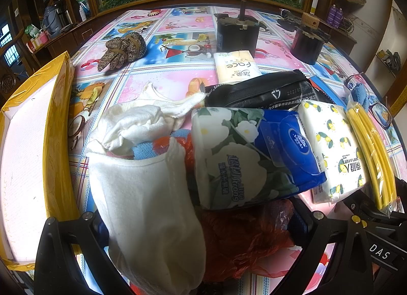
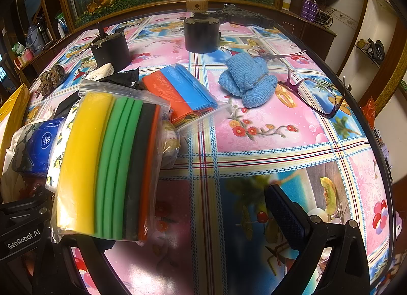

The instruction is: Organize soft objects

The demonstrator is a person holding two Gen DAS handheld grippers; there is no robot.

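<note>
In the left wrist view my left gripper (image 1: 198,234) is open, its fingers (image 1: 76,231) on either side of a pile: a white cloth (image 1: 150,206), a red plastic bag (image 1: 244,234), a blue-and-white floral tissue pack (image 1: 244,157), a lemon-print tissue pack (image 1: 330,147). A black pouch (image 1: 262,91), a yellow "Face" tissue pack (image 1: 236,66) and a brown knitted bundle (image 1: 122,49) lie beyond. In the right wrist view my right gripper (image 2: 190,221) is open; a clear bag of coloured foam strips (image 2: 106,165) leans over its left finger. A blue knitted cloth bundle (image 2: 246,78) lies ahead.
A yellow box with a white inside (image 1: 28,155) stands at the left. Two black cylinders (image 2: 112,48) (image 2: 202,33) stand at the back. Purple glasses (image 2: 318,91) lie right of the blue bundle. Orange and blue sheets (image 2: 180,91) lie mid-table. The flowered tablecloth (image 2: 267,147) is bare front right.
</note>
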